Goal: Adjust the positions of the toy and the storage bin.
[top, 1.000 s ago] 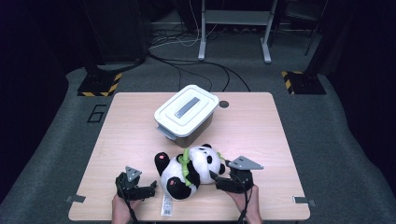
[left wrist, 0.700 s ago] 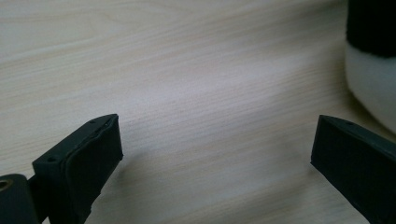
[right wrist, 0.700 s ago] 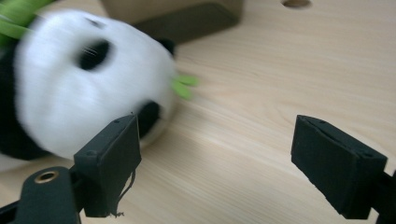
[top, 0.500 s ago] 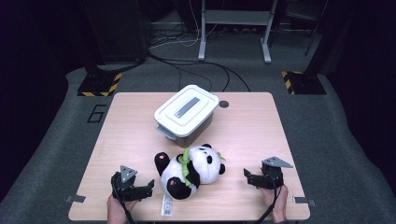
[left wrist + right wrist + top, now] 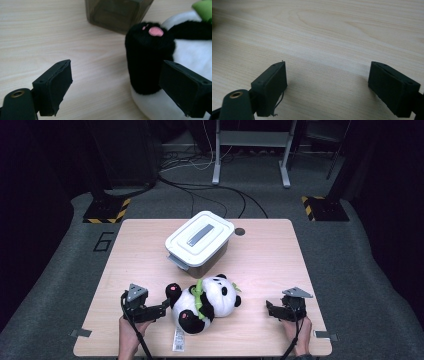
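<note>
Panda plush point(image 5: 205, 302) on table point(image 5: 265, 255), left hand-held gripper point(image 5: 162, 309) beside paw, jaws closing

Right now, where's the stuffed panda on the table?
In the high view the panda lies near the table's front edge, just in front of the lidded box, between the left gripper and right gripper.
</note>
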A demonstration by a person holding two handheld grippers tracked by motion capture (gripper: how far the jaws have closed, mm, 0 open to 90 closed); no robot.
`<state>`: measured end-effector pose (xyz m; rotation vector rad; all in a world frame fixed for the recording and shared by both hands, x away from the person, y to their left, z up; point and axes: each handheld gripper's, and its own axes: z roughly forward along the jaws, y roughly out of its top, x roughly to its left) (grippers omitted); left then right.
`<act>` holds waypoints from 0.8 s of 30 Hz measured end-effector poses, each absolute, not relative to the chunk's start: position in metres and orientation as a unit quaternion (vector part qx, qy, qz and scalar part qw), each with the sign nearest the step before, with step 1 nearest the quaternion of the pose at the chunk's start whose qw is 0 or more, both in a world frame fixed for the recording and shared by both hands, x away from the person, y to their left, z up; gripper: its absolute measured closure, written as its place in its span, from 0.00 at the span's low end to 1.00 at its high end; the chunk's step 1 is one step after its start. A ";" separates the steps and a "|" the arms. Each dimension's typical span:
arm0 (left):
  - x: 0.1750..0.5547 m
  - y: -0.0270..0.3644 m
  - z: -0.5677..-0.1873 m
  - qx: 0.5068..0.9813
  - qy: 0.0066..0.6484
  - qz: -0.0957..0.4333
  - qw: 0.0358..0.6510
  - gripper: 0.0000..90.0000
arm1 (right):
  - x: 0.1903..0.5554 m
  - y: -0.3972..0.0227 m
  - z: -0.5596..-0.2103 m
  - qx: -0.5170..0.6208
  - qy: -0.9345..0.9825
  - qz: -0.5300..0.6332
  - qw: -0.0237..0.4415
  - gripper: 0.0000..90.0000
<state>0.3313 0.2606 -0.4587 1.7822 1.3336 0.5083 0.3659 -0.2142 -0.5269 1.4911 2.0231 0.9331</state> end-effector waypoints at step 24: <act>0.263 0.198 -0.431 0.756 0.436 0.195 0.446 0.15 | 0.365 -0.212 -0.527 0.539 0.737 0.329 0.241 0.16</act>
